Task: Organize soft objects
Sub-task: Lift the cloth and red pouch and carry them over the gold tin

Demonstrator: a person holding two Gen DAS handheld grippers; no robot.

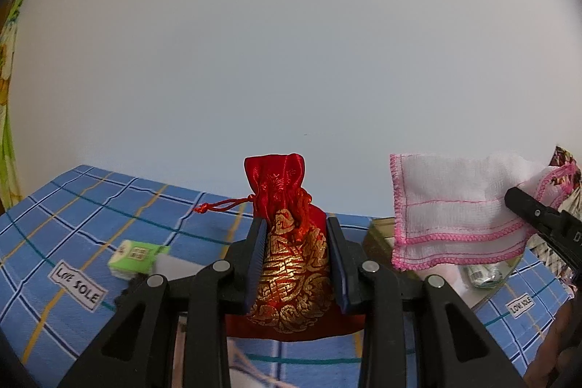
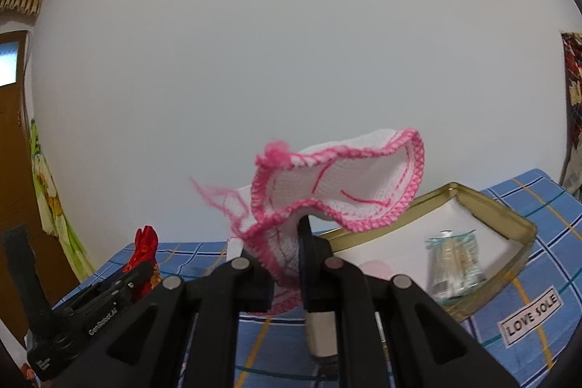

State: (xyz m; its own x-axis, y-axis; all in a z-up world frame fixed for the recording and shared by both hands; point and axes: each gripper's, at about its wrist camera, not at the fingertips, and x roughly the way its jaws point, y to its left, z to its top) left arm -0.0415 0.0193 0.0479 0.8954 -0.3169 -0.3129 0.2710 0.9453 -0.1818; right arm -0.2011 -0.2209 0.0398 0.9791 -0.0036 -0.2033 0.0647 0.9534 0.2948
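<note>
Left wrist view: my left tool (image 1: pixel 296 264) grips an upright red-and-gold satin drawstring pouch (image 1: pixel 291 242). My right tool (image 2: pixel 287 264), nearly level, pinches a pink-edged white cloth (image 2: pixel 338 184).

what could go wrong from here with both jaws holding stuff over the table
1. The white cloth with pink trim is pinched only at a bunched fold by the right gripper, so it could slip free, or its loose pink threads could snag.
2. The hanging cloth could drape over the gold tin and knock the small glass jar inside.
3. The left gripper squeezes the slick red pouch at mid-body; it could slide out.
</note>
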